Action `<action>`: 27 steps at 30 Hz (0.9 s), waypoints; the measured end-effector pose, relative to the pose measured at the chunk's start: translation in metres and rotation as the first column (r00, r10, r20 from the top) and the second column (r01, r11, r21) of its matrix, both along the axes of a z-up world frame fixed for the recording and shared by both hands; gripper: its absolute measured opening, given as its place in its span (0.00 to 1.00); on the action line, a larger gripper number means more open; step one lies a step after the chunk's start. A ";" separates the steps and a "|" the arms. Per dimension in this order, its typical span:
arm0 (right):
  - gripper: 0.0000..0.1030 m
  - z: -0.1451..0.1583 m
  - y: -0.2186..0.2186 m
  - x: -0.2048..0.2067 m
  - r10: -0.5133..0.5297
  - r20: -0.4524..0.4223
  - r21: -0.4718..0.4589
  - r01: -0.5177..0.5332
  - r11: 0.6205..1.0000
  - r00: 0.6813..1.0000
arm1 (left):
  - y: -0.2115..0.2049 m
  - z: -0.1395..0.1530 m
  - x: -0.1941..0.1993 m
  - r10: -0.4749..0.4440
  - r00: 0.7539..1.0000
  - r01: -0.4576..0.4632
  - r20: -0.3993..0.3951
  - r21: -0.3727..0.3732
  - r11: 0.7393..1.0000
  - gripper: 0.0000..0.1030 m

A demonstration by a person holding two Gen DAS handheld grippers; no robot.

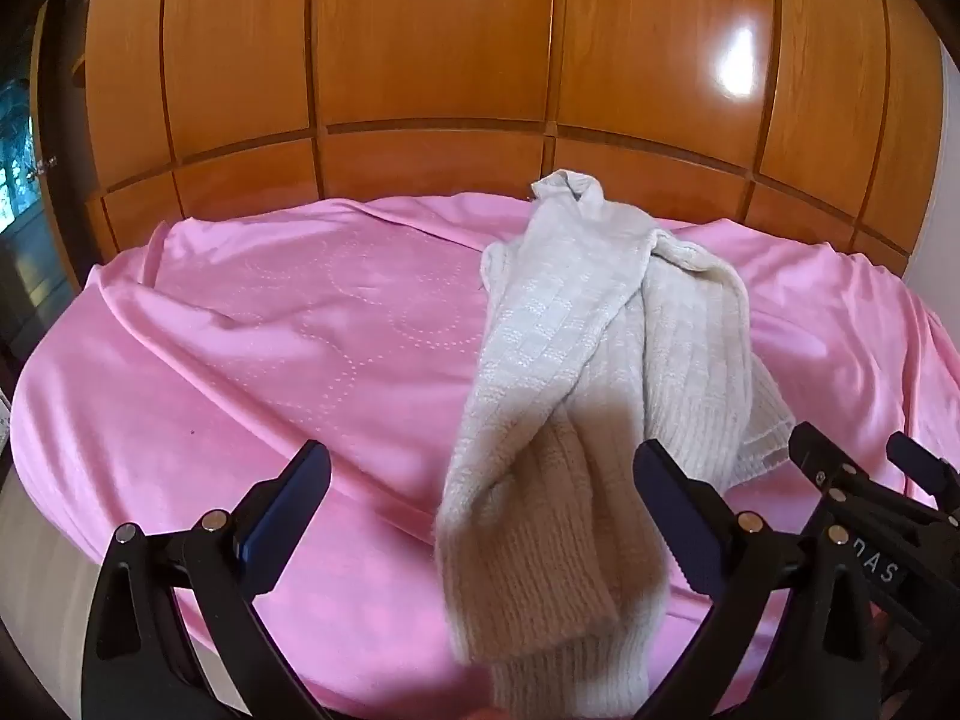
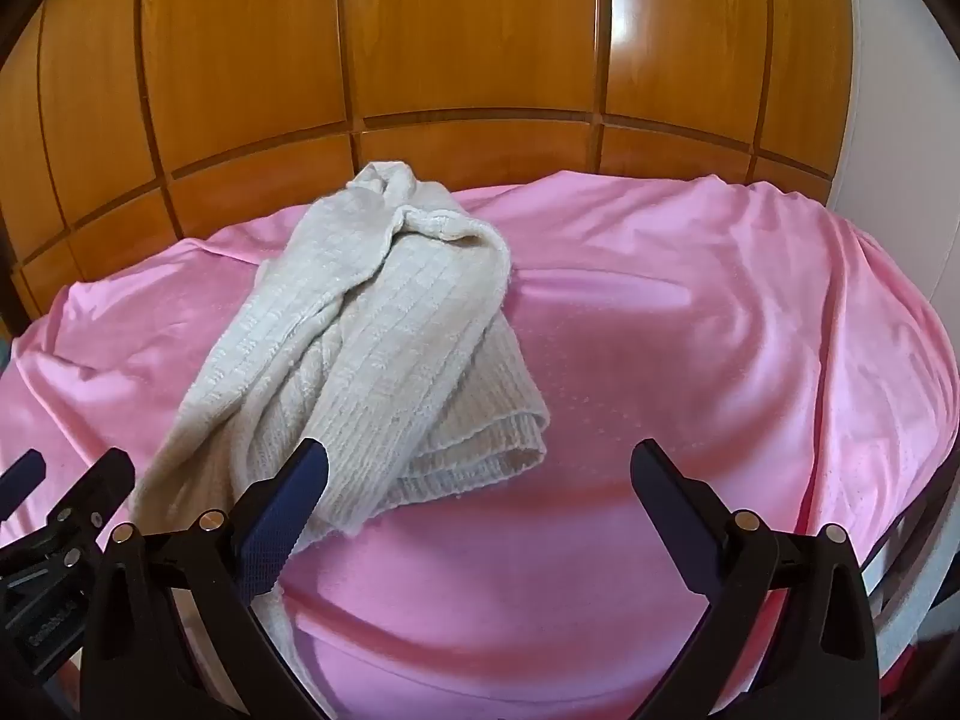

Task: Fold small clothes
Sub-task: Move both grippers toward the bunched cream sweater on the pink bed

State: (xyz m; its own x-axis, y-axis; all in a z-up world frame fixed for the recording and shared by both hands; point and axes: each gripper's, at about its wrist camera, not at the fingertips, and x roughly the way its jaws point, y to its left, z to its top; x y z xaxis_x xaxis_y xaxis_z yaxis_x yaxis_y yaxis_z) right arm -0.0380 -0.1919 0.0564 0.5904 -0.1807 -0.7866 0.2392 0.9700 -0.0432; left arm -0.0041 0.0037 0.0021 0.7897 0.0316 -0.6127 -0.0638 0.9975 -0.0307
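cream ribbed knit (image 1: 576,324), thick and loosely bunched, lying on pink bedspread (image 1: 270,330) in front of wooden wardrobe doors (image 1: 420,48). twisted into a long heap running from the far side of the bed toward the near edge, one end dangling close under the left gripper (image 1: 480,474).

left gripper: fingers (image 1: 288,498) spread wide, nothing pinched, knit lying between and below them but not pressed. right gripper (image 2: 480,474): fingers (image 2: 672,498) likewise spread wide over bare pink cloth, the garment just beside its left finger, not held.

probably soft, limp and fairly light for its bulk; no stiffness to hold a shape, so likely to sag and stretch wherever lifted. fuzzy surface, likely grippy rather than slippery, unlikely to slide out of pads. not fragile, though loose stitches could snag on finger edges.

best taken by a finished edge: the ribbed hem (image 2: 498,456) showing at the near right of the heap, or the cuff-like end nearest the left gripper. one grip per side, at matching corners, to shake out the twist before laying flat. cannot tell from the heap where sleeves or neckline lie.
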 end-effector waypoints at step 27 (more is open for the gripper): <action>0.97 -0.022 -0.004 0.011 0.003 -0.050 0.017 -0.002 1.000 0.999 | 0.001 -0.019 0.018 -0.013 0.995 0.012 -0.097 -0.009 1.000 0.98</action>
